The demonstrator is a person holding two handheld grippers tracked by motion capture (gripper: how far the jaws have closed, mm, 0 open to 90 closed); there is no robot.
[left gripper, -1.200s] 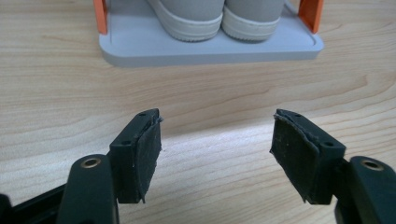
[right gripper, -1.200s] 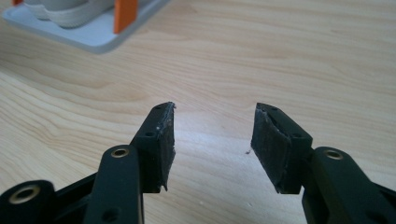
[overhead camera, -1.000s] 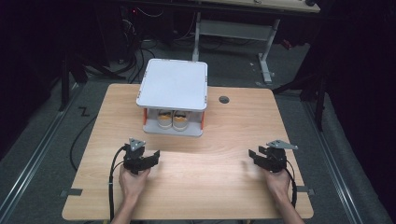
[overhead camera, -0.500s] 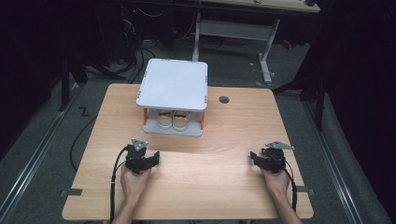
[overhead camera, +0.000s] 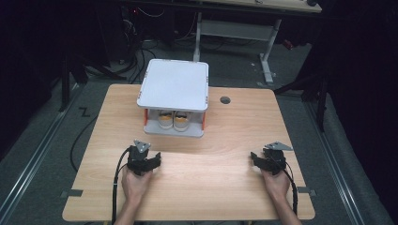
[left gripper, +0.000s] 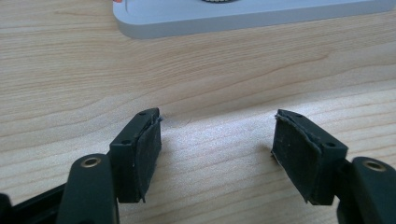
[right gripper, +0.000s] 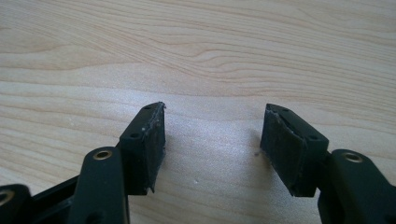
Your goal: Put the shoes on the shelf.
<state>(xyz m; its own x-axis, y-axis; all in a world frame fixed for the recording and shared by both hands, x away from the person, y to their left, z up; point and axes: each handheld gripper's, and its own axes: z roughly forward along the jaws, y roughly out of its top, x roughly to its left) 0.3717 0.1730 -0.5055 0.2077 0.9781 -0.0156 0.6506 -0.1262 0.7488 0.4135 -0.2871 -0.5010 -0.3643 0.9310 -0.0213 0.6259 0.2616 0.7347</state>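
Resting on the pale wooden worktop, the left hand-held gripper sits low near the person's edge, its jaws spread with nothing but bare wood between them, as the left gripper view confirms. Just ahead of it, toward the far side, stands a white two-level stand with orange posts, its lower shelf holding a pair of tan-and-white shoes; the grey base of that stand shows along the top of the left gripper view. The right hand-held gripper lies well apart from the left, toward the worktop's right edge, and its jaws have just been opening; they stand wide over bare wood in the right gripper view. A small dark round hole marks the worktop beside the stand.
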